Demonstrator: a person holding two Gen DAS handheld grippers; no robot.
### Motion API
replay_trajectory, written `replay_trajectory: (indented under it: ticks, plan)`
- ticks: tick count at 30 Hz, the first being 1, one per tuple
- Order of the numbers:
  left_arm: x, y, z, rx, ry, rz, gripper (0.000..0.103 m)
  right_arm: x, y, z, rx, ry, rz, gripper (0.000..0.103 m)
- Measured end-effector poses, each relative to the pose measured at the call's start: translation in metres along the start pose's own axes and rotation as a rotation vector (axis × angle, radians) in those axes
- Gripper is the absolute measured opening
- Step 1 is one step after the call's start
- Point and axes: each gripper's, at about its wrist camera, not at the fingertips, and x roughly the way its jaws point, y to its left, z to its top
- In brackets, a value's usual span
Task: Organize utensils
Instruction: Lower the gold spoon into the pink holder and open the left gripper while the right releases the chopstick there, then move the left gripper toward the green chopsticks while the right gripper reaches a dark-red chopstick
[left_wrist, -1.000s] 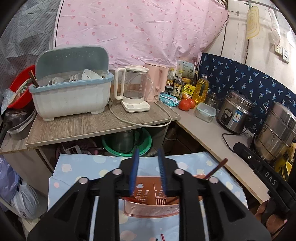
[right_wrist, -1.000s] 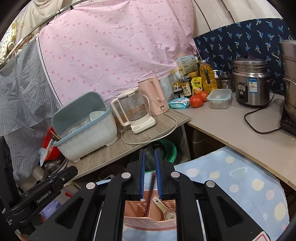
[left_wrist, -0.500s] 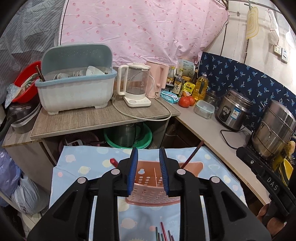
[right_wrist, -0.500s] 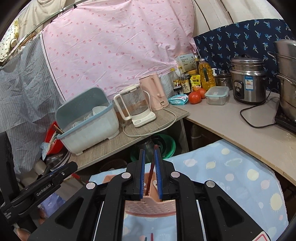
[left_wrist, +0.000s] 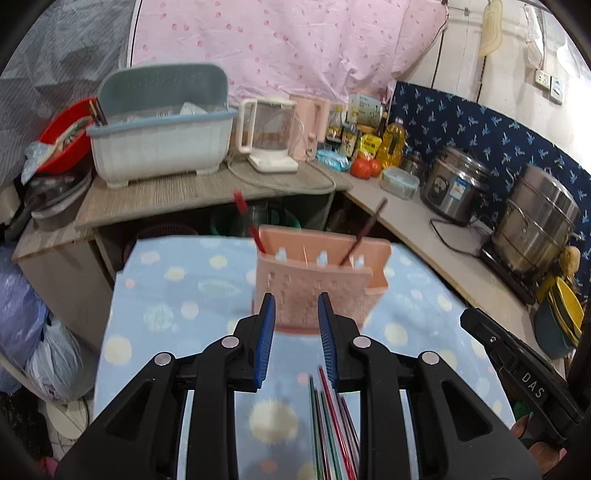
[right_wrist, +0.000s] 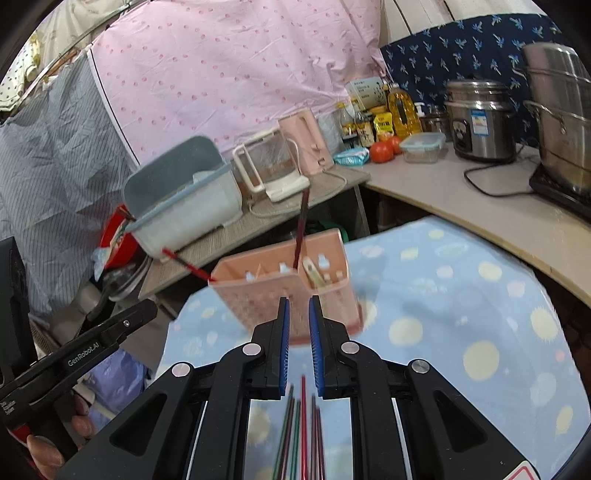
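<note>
Chopsticks (right_wrist: 301, 428), loose bundle, red, green and dark sticks, are lying on the spotted blue cloth (right_wrist: 461, 295) close in front of both grippers, just short of the pink utensil caddy (left_wrist: 314, 280). Judged step: picking up the next sticks for sorting into the caddy.

Left gripper (left_wrist: 296, 332): jaws are standing partly apart, nothing between the blue pads; the bundle's tips are showing below and slightly right of its gap.

Right gripper (right_wrist: 298, 341): jaws are standing nearly closed, only a narrow slit between the pads and nothing in it.

Handling note, as a judgement: the right jaws would need widening before descending. Taking sticks near mid-length should be keeping them from swinging. Seizing only a matched pair, not the whole heap, is advisable, since the thin smooth sticks are likely to slip or scatter.

Containers:
- Pink utensil caddy, perforated front, several compartments, standing upright on the cloth. It is holding one red chopstick (left_wrist: 249, 221) leaning out of the left end, one dark chopstick (right_wrist: 301, 229) standing near the middle, and a pale spoon (right_wrist: 314, 273) in a right-hand section.
- Grey-blue dish drainer (left_wrist: 162, 144) on the wooden shelf, lid raised, crockery inside too blurred for itemising.
</note>
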Motion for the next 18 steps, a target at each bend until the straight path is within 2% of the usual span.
replay_trajectory:
  ticks: [12,18]
  plan:
    - [-0.007,-0.011,-0.116,0.032,0.163,0.006,0.023,-0.034,-0.022,-0.110,0.019,0.161,-0.014,0.013]
    - [-0.012,-0.008,-0.160,0.026,0.210,0.016,0.023,-0.045,-0.025,-0.159,-0.016,0.235,-0.033,0.013]
